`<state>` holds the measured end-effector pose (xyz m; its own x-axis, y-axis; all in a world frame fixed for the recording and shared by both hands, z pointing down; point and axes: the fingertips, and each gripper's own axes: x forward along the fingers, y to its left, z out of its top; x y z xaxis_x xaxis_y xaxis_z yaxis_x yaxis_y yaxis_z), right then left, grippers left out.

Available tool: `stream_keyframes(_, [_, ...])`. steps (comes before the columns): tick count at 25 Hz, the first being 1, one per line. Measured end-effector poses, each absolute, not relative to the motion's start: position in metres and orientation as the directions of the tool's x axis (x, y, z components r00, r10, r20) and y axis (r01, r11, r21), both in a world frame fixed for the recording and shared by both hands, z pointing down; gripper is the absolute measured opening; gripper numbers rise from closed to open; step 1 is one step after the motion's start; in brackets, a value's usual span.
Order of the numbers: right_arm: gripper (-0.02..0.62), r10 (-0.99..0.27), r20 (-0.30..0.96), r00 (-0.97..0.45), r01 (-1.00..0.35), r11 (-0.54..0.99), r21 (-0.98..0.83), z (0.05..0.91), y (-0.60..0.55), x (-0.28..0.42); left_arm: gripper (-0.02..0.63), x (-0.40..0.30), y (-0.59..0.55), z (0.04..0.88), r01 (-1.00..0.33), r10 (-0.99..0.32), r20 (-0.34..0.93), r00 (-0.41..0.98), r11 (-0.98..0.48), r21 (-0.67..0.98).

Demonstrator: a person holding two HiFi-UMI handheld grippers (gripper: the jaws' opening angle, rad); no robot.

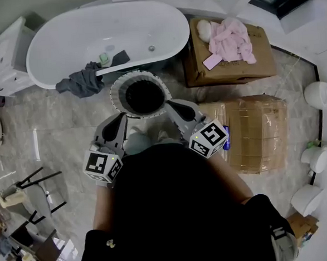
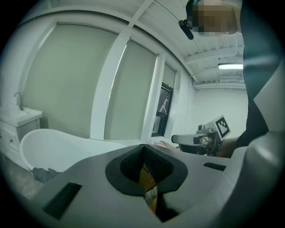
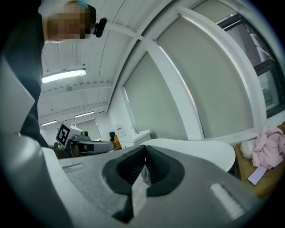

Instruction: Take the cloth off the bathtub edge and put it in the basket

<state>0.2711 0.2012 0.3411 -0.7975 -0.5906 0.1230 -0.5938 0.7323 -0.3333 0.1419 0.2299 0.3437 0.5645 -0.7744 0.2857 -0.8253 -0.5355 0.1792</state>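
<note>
A dark grey cloth hangs over the near rim of the white bathtub, toward its left end. Just in front of the tub stands a round white slatted basket with a dark inside. My left gripper is held at the basket's near left side, shut and with nothing in it. On the basket's near right, my right gripper is also shut and holds nothing. In the left gripper view the shut jaws point up at the wall, with the cloth low at left. The right gripper also points up.
A cardboard box with pink cloth on it stands right of the tub. A wrapped box sits beside my right arm. A white cabinet is at left, and white fixtures line the right wall. A stool is at lower left.
</note>
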Motion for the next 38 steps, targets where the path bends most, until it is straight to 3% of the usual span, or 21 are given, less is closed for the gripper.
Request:
stream_keyframes(9, [-0.003, -0.577, 0.162, -0.800, -0.595, 0.733, -0.330, 0.350, 0.156, 0.226, 0.012, 0.082, 0.186, 0.360, -0.845, -0.799, 0.283, 0.531, -0.478, 0.238])
stream_keyframes(27, [-0.003, -0.633, 0.239, -0.736, -0.675, 0.659, -0.333, 0.357, 0.033, 0.038, 0.012, -0.109, 0.061, 0.379, -0.802, -0.738, 0.315, 0.597, -0.530, 0.277])
stream_keyframes(38, [-0.003, -0.614, 0.271, -0.741, -0.671, 0.666, -0.324, 0.362, -0.012, -0.028, 0.012, -0.178, 0.024, 0.410, -0.818, -0.735, 0.363, 0.573, -0.489, 0.302])
